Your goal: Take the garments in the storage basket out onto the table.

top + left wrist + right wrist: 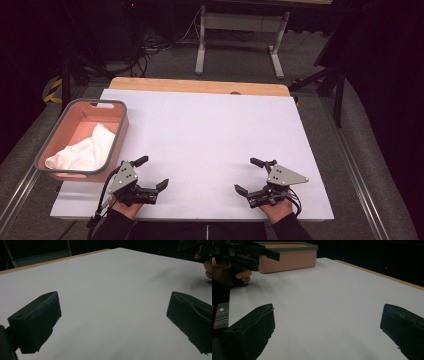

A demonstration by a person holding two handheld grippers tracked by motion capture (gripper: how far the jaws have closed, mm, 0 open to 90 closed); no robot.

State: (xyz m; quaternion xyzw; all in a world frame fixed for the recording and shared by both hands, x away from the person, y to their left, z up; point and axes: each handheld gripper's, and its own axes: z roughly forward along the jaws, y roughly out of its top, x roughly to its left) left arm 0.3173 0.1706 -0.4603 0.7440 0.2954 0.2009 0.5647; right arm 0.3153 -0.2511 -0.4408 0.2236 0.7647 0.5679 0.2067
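My left gripper (152, 172) rests low at the near left of the white sheet (210, 130), its jaws wide apart with nothing between them. My right gripper (247, 176) mirrors it at the near right, also open and holding nothing. In the left gripper view both black jaws frame bare white sheet (112, 290). The right gripper view shows the same bare surface (327, 297) between its jaws. A pink basket (120, 132) with a grey rim stands at the left edge, just beyond my left gripper. A crumpled white cloth (82, 150) lies inside it.
The table's wooden edge (200, 86) shows beyond the sheet. Metal rails (350, 165) run along both sides. A desk frame (240, 25) and cables lie on the floor behind. The person's left hand (227, 272) shows beside the basket (287, 261).
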